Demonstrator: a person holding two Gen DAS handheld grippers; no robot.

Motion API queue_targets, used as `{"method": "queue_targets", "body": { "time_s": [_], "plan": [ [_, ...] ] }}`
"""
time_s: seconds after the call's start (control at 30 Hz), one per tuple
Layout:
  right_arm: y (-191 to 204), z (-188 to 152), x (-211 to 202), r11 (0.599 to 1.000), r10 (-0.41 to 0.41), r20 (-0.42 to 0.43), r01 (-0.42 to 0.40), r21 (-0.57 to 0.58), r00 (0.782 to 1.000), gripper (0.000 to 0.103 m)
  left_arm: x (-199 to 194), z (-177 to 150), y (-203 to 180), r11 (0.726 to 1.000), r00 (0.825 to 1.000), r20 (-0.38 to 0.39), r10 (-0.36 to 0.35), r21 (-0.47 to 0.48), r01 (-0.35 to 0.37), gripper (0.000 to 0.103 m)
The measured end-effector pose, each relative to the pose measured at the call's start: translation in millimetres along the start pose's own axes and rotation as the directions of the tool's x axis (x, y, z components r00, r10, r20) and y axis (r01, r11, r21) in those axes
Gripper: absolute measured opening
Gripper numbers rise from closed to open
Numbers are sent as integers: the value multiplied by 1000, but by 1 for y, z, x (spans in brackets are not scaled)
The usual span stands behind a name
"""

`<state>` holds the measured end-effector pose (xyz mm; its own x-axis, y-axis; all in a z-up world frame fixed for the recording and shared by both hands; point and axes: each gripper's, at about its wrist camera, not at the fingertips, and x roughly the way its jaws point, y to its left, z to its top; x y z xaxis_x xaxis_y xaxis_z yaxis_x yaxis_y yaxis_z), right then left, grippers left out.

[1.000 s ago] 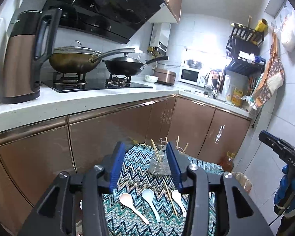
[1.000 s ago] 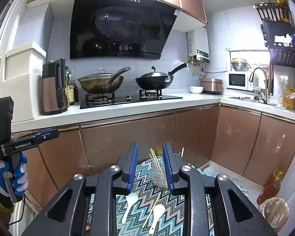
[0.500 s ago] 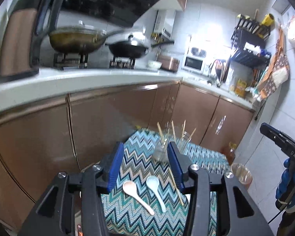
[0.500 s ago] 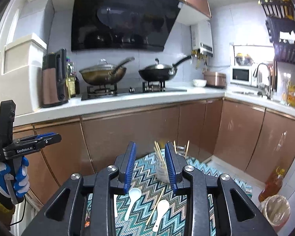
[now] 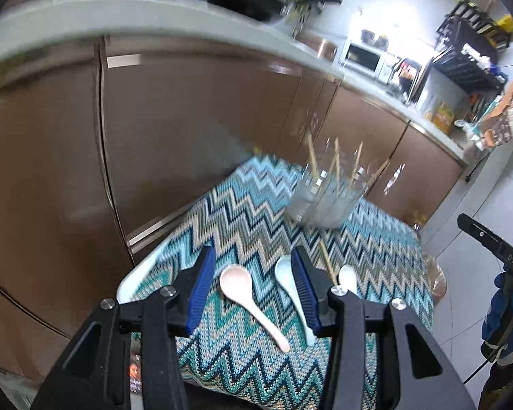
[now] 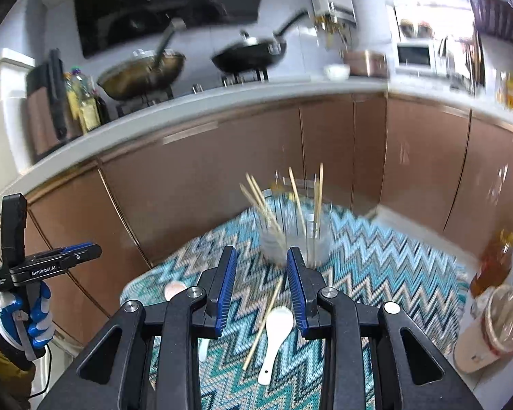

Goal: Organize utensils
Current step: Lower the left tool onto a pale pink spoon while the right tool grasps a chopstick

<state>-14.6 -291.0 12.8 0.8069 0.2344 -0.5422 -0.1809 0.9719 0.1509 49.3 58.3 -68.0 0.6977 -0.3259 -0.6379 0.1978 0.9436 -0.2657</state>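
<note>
Both tools are held open and empty above the zigzag cloth (image 5: 256,212) on the worktop. Left tool (image 5: 253,287) is centred over the pink spoon (image 5: 237,282); a white spoon (image 5: 284,270) lies touching its right finger. Right tool (image 6: 261,285) is lined up over a loose chopstick (image 6: 263,321) and another white spoon (image 6: 275,331). The glass jar (image 6: 296,239) holding chopsticks sits further back. Probably best done by lowering onto one handle at a time, fingers across it. The pink spoon is shown whole only in the left view, the chopstick's full length only in the right.
</note>
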Motion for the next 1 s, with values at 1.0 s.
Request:
{"method": "queue_targets", "body": {
  "time_s": [1.0],
  "plan": [
    [-25, -49, 264, 995, 53, -541, -1, 95, 839, 22, 171, -31, 61, 968, 930, -334, -152, -238, 73, 32]
  ]
}}
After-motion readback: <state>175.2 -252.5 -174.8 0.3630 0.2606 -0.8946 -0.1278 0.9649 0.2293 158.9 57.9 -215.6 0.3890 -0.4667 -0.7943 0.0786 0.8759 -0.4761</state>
